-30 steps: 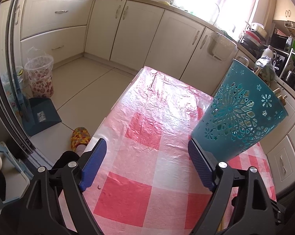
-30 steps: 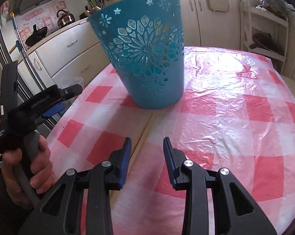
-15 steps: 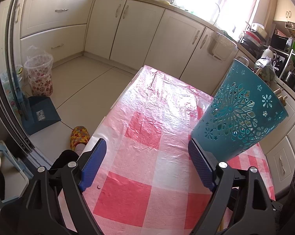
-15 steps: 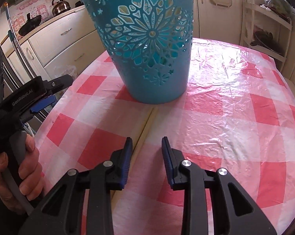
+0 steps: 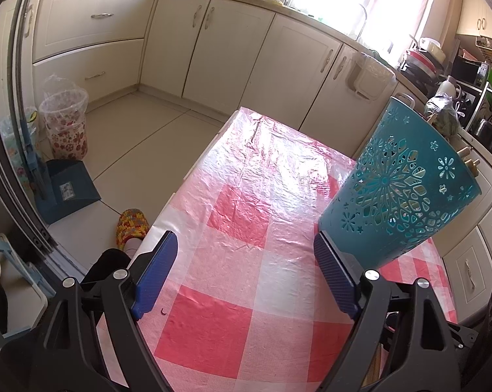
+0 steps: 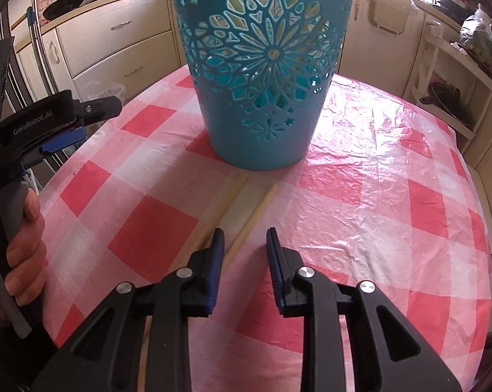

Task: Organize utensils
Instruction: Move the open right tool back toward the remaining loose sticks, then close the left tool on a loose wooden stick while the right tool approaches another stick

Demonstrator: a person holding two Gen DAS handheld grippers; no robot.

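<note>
A: Right wrist view first: 2 pale wooden sticks, most likely chopsticks, are seen lying flat on the checked tablecloth (image 6: 392,170), just short of the teal basket (image 6: 262,75).

B: And the right gripper (image 6: 244,245)?

A: It is held low over them. Its jaws have just been closing, yet a gap is left and nothing is pinched. The right-hand chopstick (image 6: 257,210) is framed between the fingertips; the left-hand chopstick (image 6: 224,201) is passed under the left finger.

B: Long axis?

A: Both are laid nearly along the gripper's pointing line, running away toward the basket's foot. So the jaws are set across the stick, which is judged a fair line for a pinch.

B: The left gripper (image 5: 246,274)?

A: It is kept wide open and empty, off to the left side of the table, well apart from the sticks. The right hand is clearly the nearer.

B: Basket contents?

A: Wooden handle ends (image 5: 468,158) are glimpsed above its rim.
</note>
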